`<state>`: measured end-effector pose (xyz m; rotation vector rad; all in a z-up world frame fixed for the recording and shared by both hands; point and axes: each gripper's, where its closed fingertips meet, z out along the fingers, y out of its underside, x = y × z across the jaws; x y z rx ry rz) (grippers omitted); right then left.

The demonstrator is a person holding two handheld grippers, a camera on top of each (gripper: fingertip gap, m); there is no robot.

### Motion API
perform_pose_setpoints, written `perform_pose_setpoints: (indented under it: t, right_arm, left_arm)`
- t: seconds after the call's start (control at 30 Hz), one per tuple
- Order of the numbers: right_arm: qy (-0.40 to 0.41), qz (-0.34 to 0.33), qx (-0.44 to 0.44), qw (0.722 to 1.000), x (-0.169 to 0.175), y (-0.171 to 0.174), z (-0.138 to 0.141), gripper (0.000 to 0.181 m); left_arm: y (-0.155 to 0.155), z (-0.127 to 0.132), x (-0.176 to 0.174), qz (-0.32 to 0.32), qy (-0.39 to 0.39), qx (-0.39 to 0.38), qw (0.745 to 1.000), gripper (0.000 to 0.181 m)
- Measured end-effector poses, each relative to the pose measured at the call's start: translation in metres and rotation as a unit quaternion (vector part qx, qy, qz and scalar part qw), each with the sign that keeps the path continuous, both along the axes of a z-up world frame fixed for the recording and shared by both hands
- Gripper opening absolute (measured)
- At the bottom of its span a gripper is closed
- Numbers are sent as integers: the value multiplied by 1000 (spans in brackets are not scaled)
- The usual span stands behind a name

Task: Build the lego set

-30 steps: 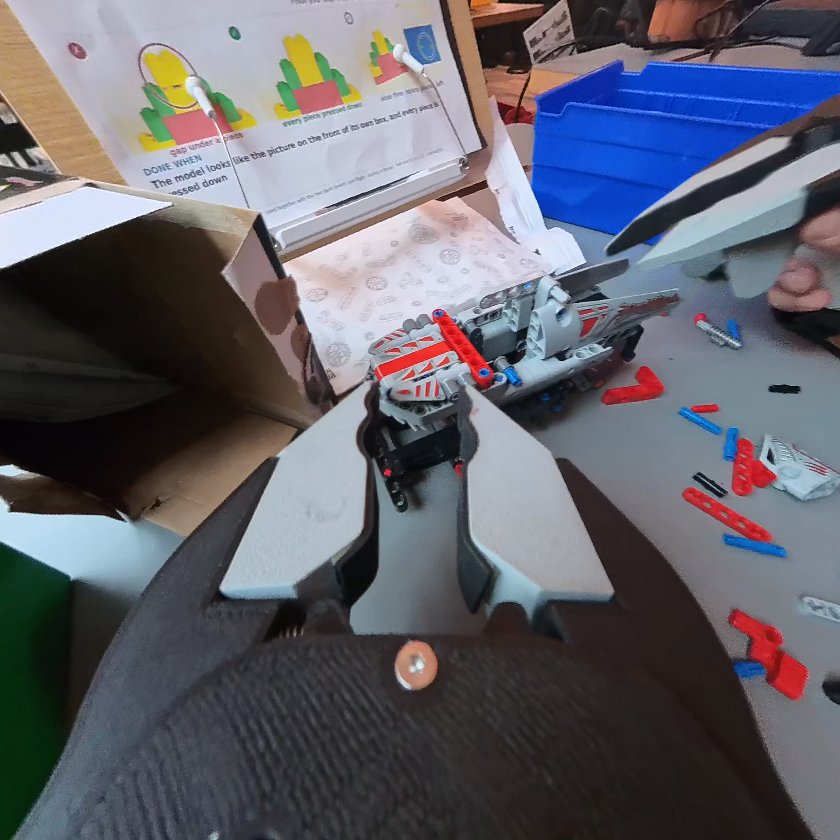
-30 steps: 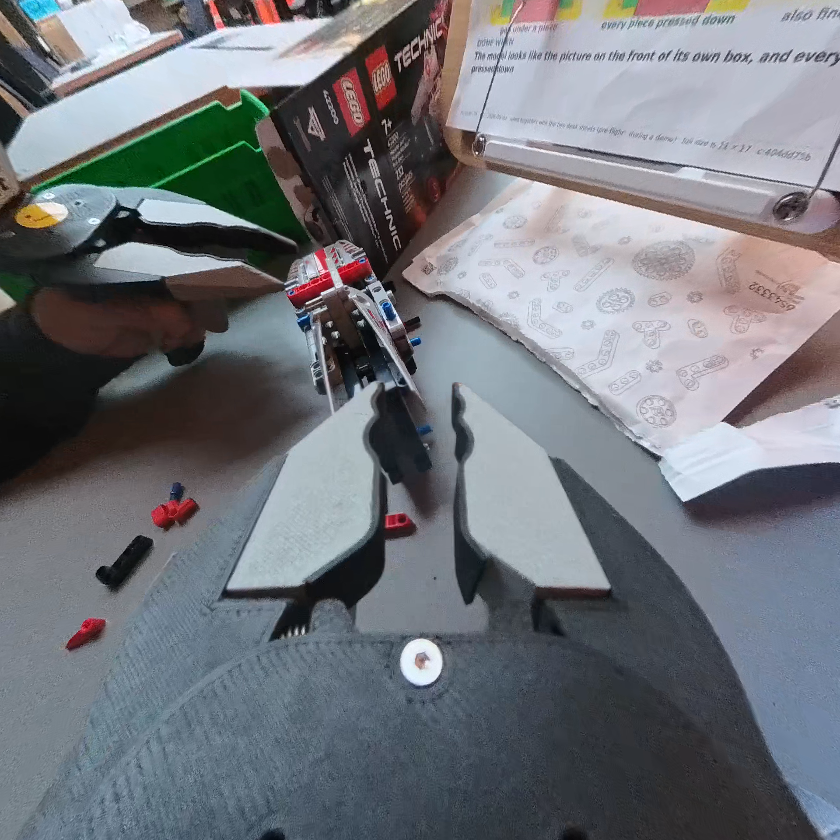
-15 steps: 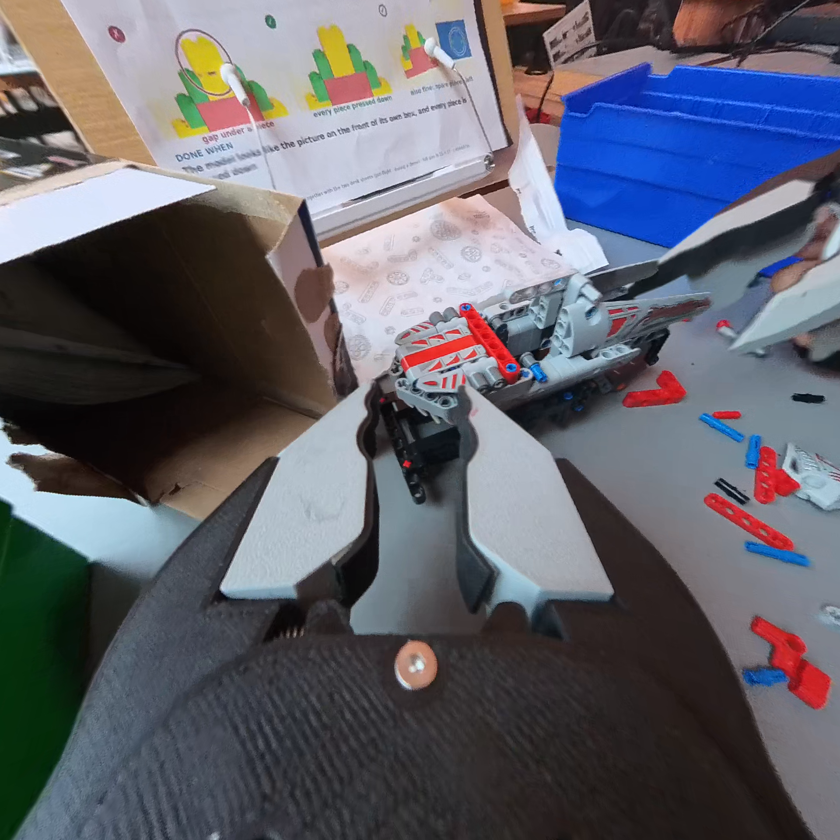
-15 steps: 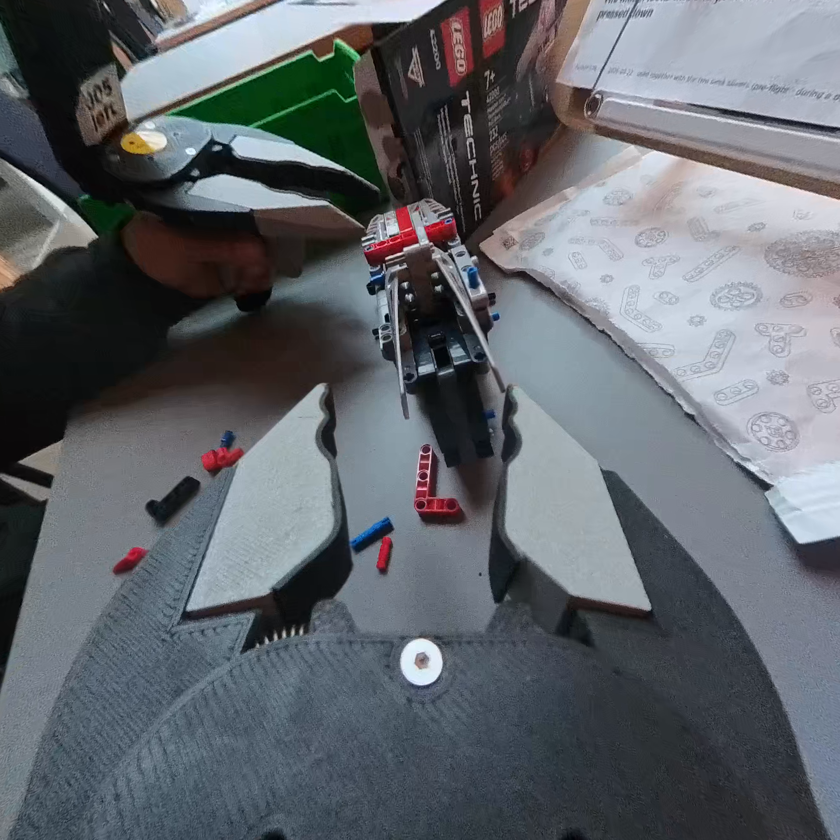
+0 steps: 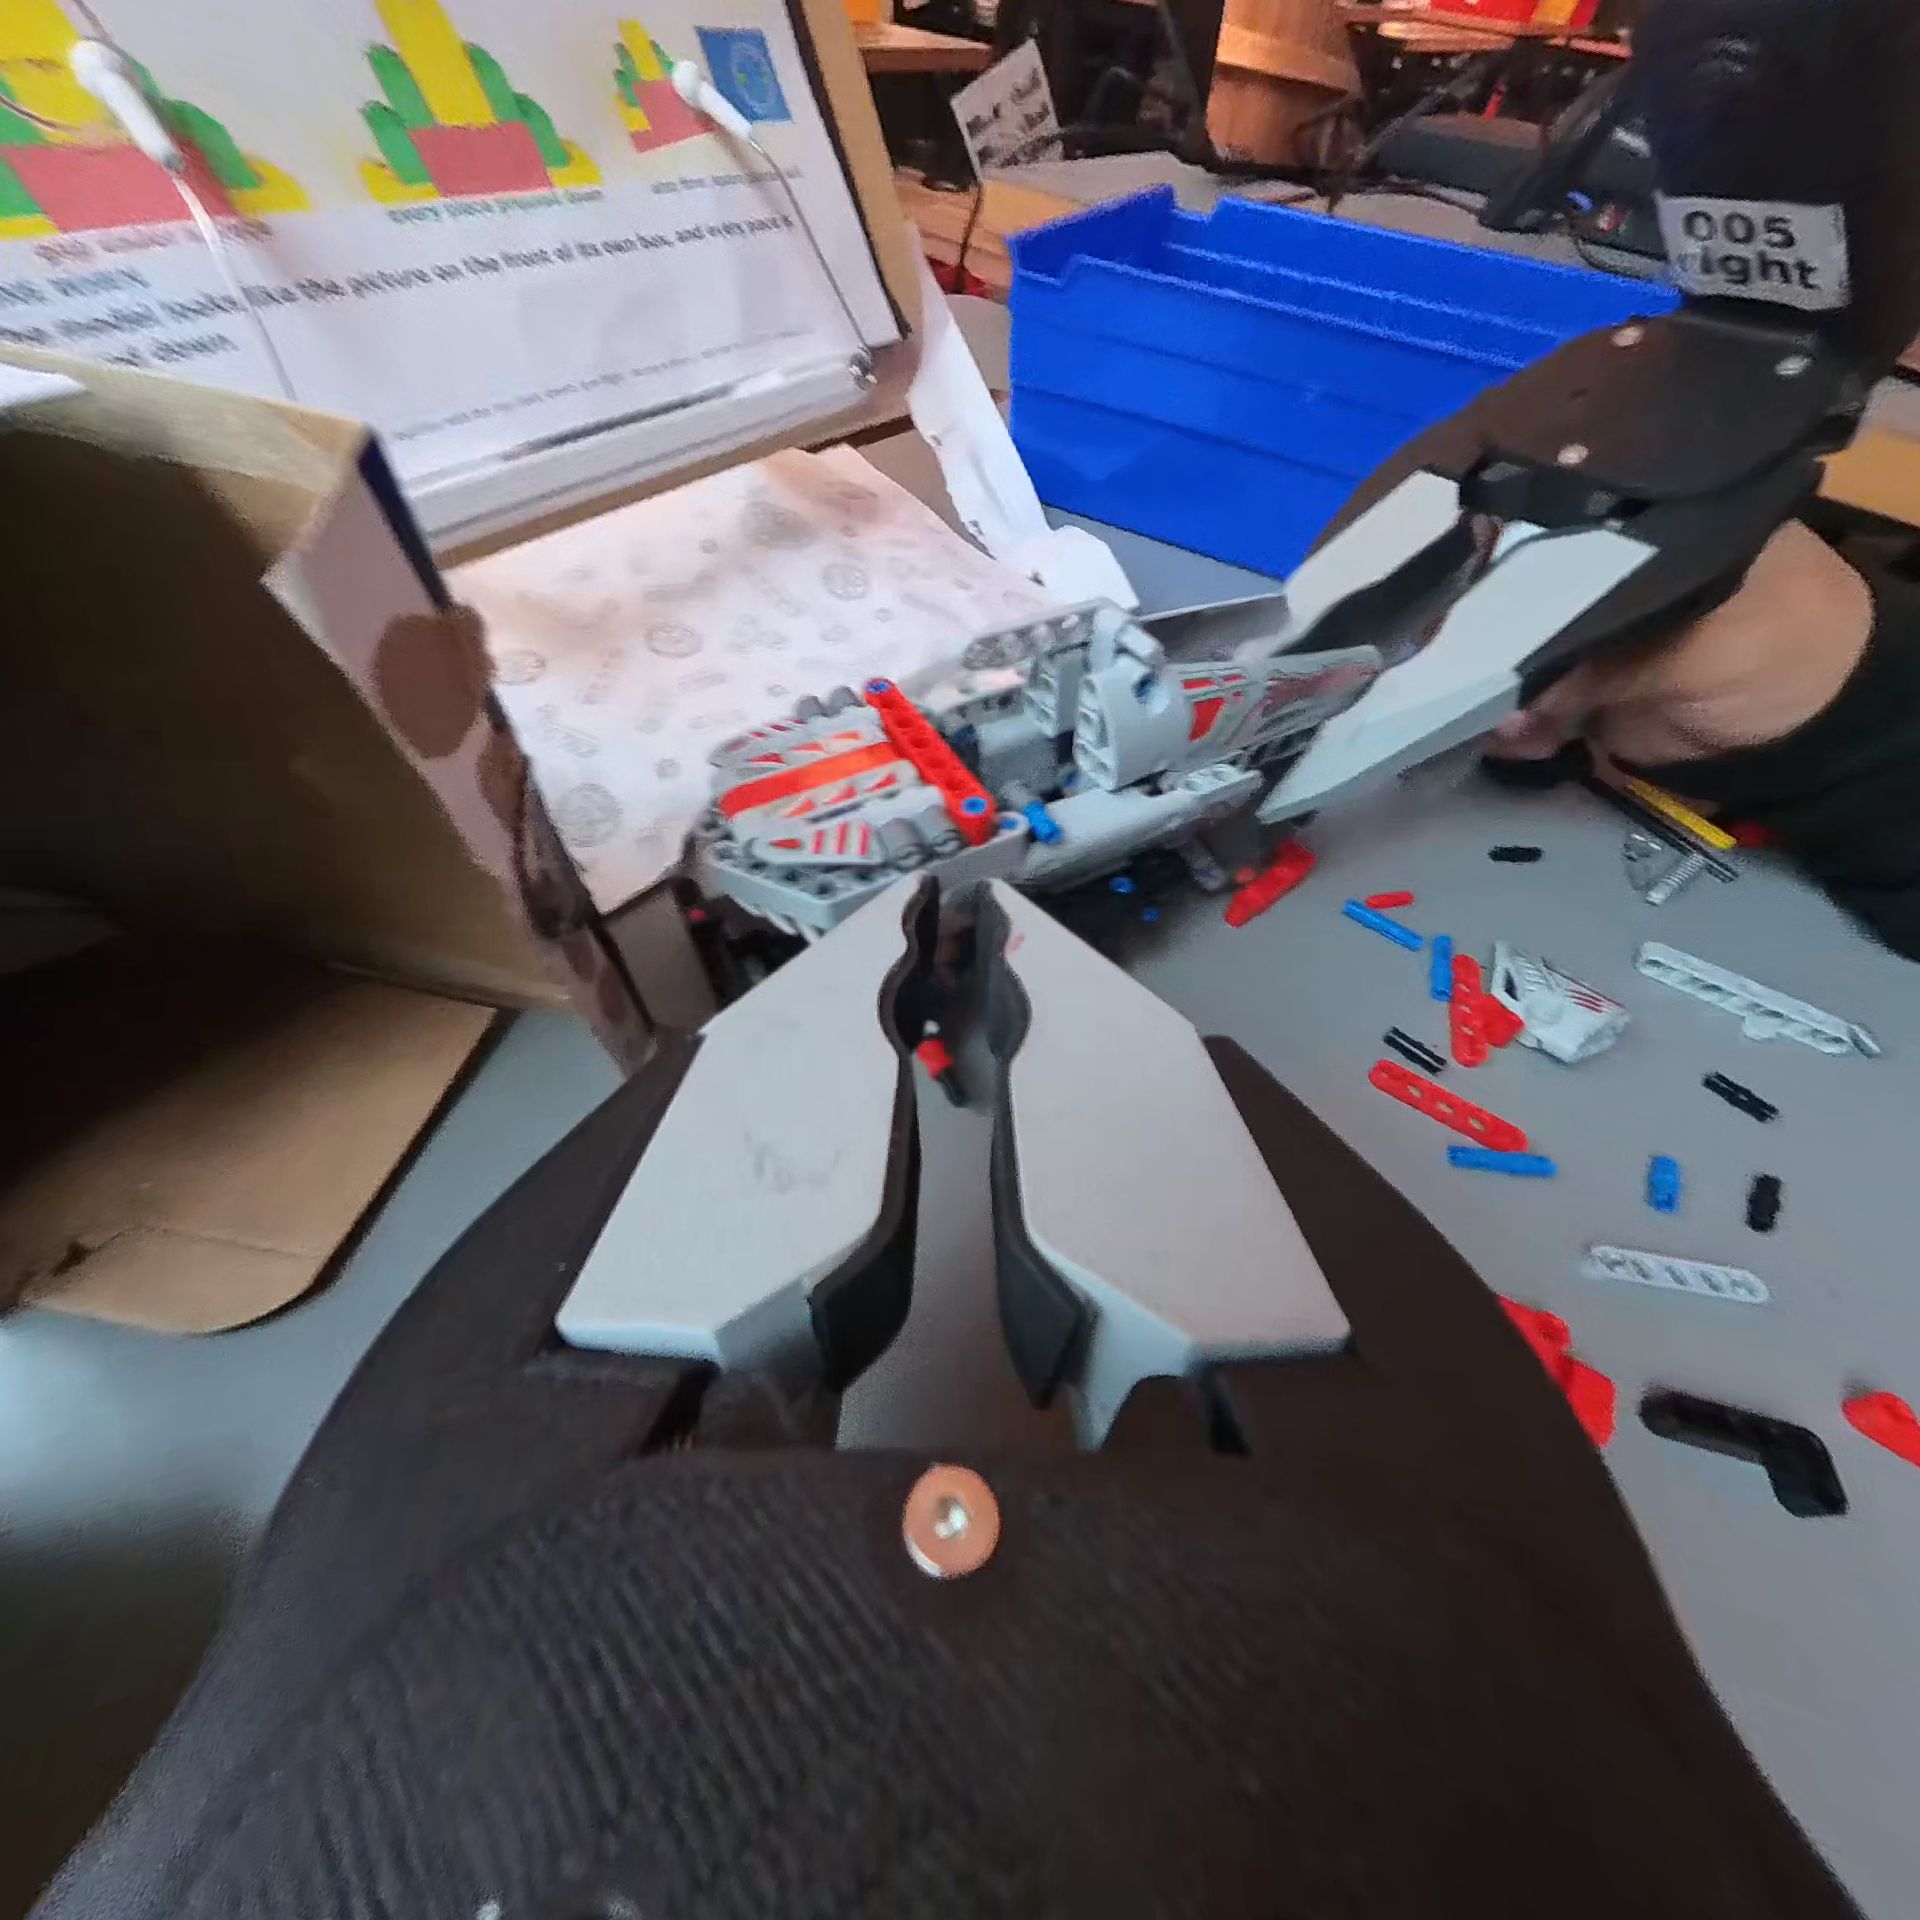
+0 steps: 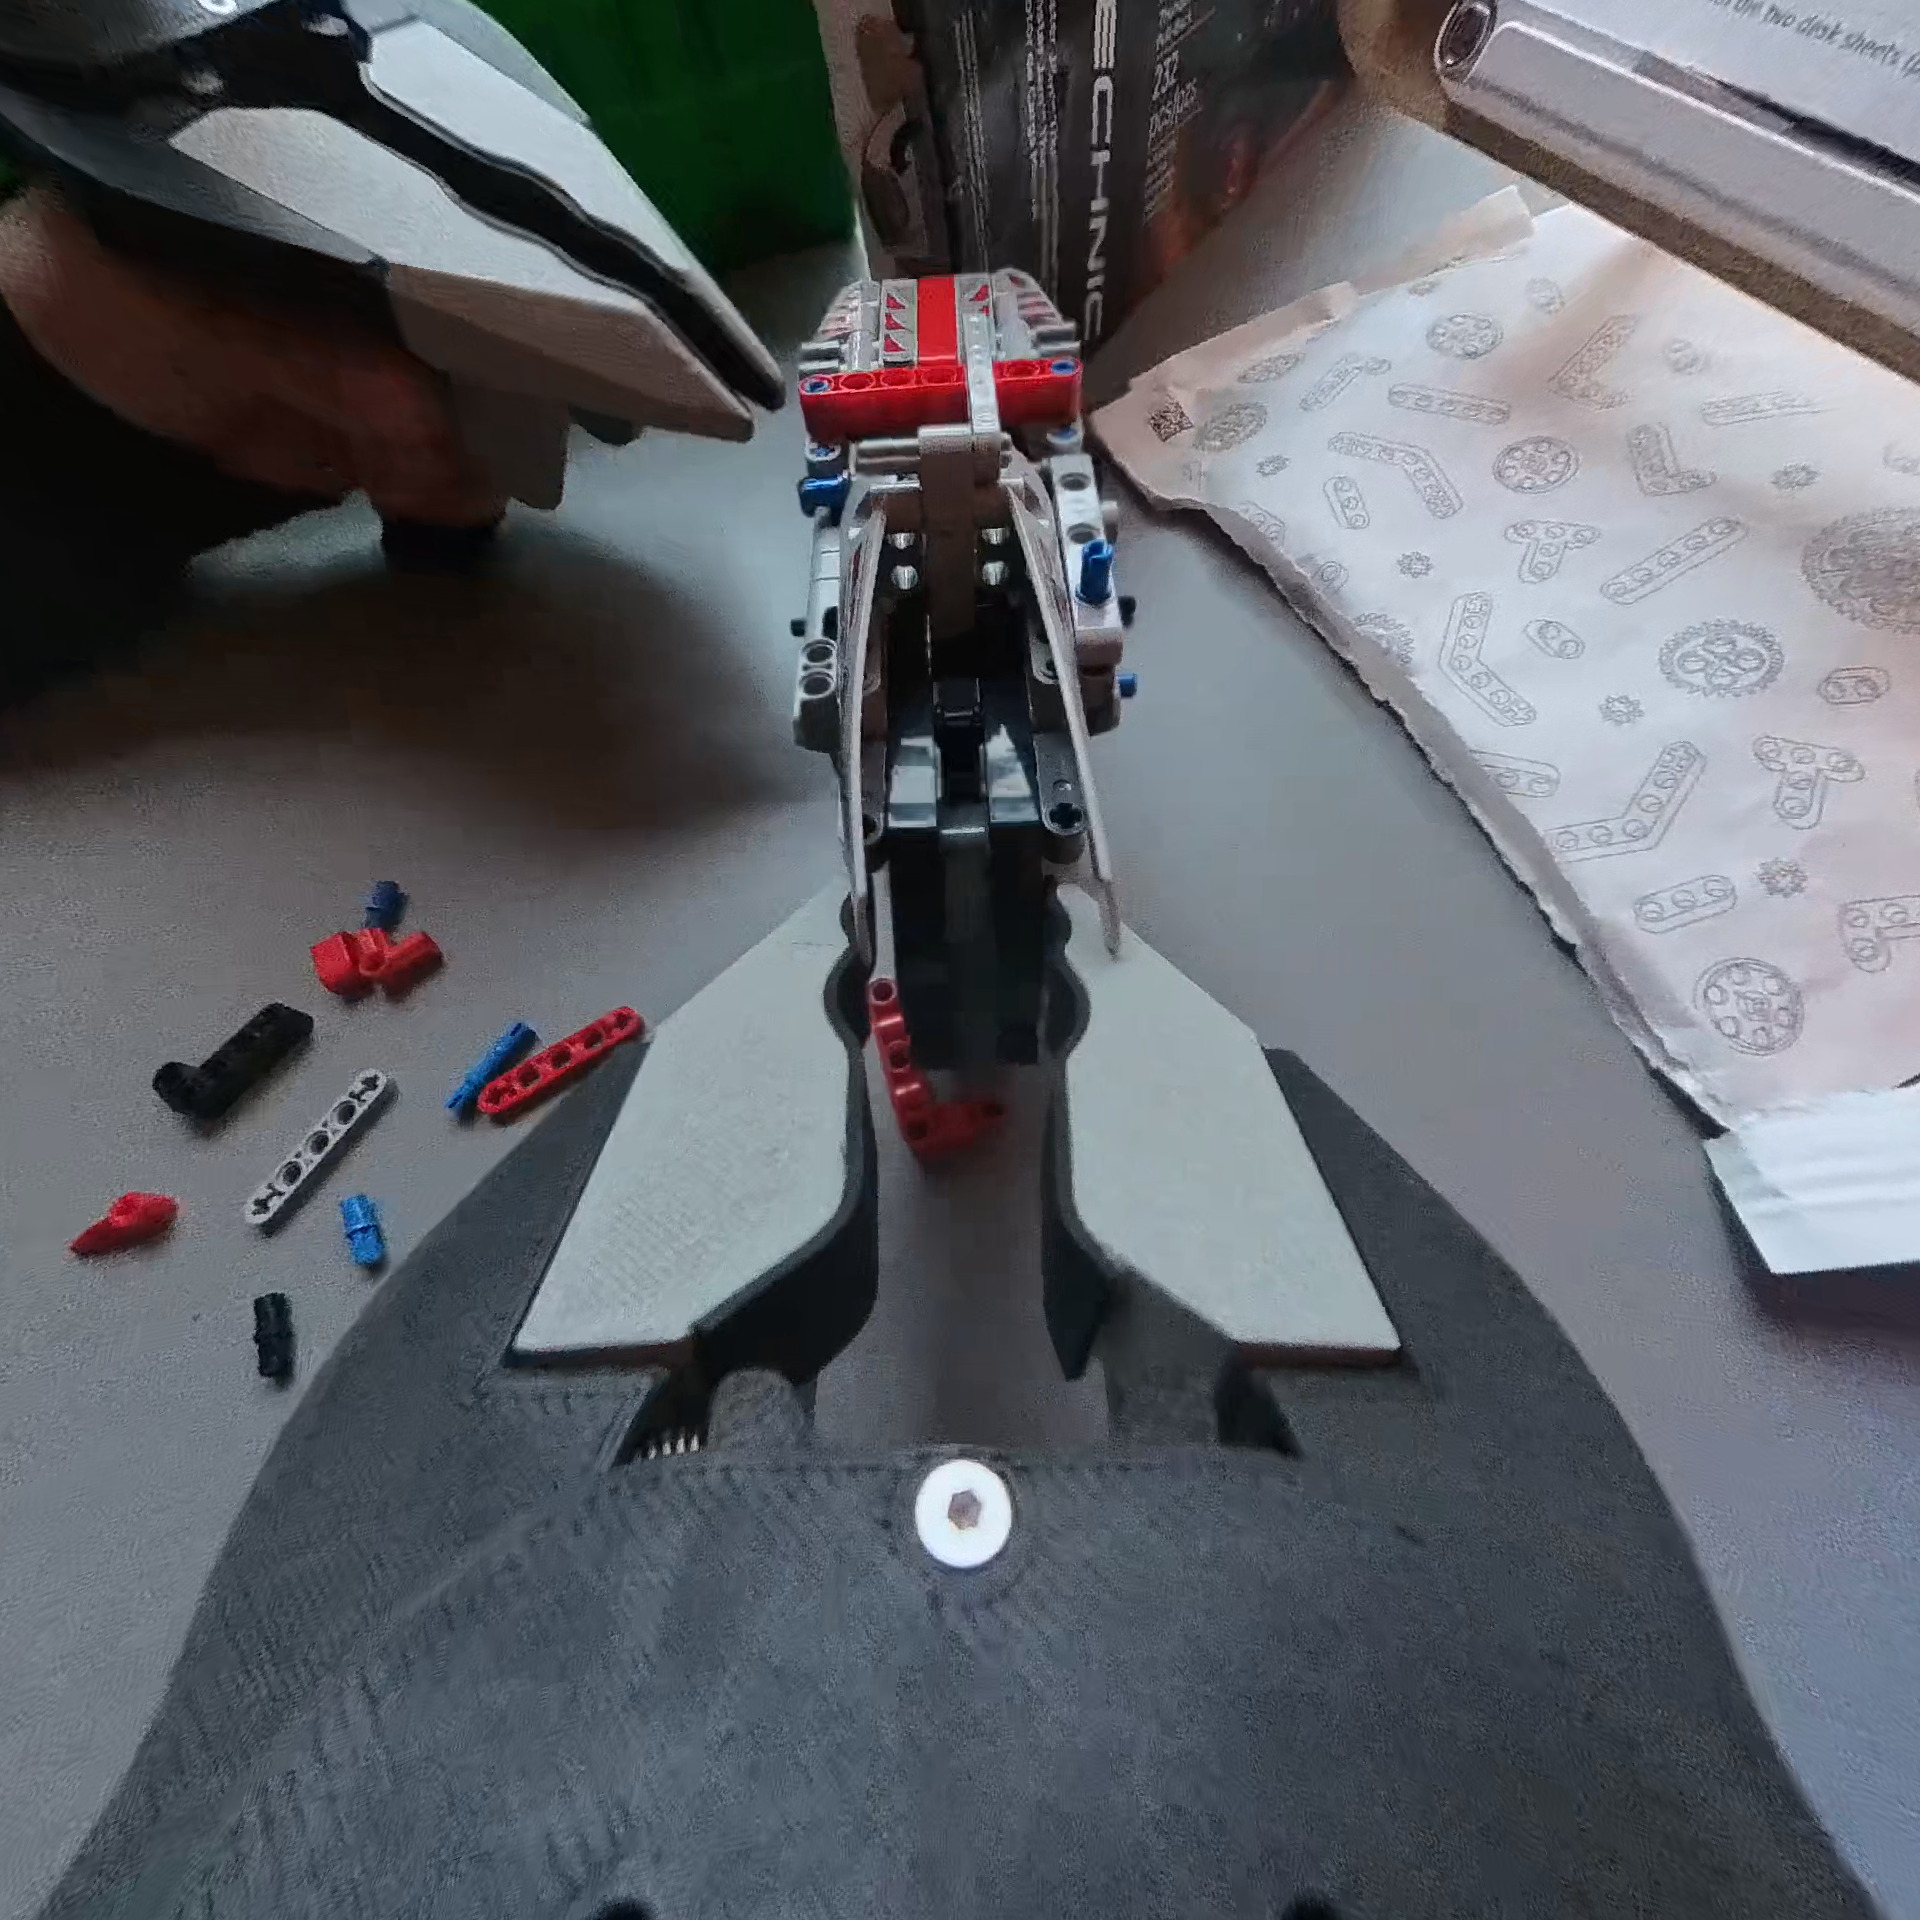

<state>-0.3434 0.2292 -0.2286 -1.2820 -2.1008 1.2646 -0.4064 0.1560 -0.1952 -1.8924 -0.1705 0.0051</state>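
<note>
Checking in, how far along is the lego set?

Me: Decent chunk done. One grey-and-red model (image 6: 956, 582) sits on the table (image 6: 582, 665), nose toward the box (image 6: 997, 135), with a body, side panels and a red beam across the front. I'd guess it's nowhere near finished, given the leftovers.

How many leftovers? And the grippers?

Me: From my right camera I count ten loose pieces (image 6: 317, 1148): four red, three blue, two black, one grey. One of the red ones is an L-shaped piece (image 6: 914, 1081) at the model's tail. My left camera shows more, but too blurry to count. Two grippers:
- **Right gripper** (image 6: 961, 925): fingers either side of the black tail. Can't tell if they're actually squeezing.
- **Left gripper** (image 5: 951, 914): by the nose, fingers pressed almost together, apparently empty.
</note>
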Motion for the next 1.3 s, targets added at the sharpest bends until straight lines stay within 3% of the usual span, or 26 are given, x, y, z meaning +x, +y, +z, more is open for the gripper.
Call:
perform_pose_setpoints:
  t: [0.17,0.3,0.6,0.67,0.77,0.87,0.97,1.03,1.17,1.3]
  right_arm:
    - [-6,16,-144,989,6,-4,26,23]
    - [-22,30,-232,972,9,-4,35,23]
    - [-1,41,-183,982,8,-13,33,24]
    - [-2,42,-172,984,8,-17,32,24]
    - [1,42,-158,987,8,-20,33,24]
    - [-4,48,-168,985,10,-23,34,24]
    - [-14,50,-184,982,11,-25,34,24]
    - [-14,47,-181,982,11,-26,35,24]
    - [-22,45,-168,984,13,-29,33,25]
    - [-23,45,-160,986,13,-33,31,26]
  left_arm:
    - [-11,29,-21,75,86,54,992,2]
    - [-7,20,-18,66,72,34,995,8]
    - [-2,25,-4,45,125,36,990,15]
    - [-4,32,-2,44,141,47,988,1]
    - [-6,48,7,31,147,90,985,0]
    - [0,38,14,8,152,66,986,9]
    - [7,32,36,-37,193,53,979,38]
    - [10,28,52,-66,233,43,969,37]
    - [15,11,49,-48,327,-8,944,31]
    - [15,8,46,-39,352,-21,935,35]
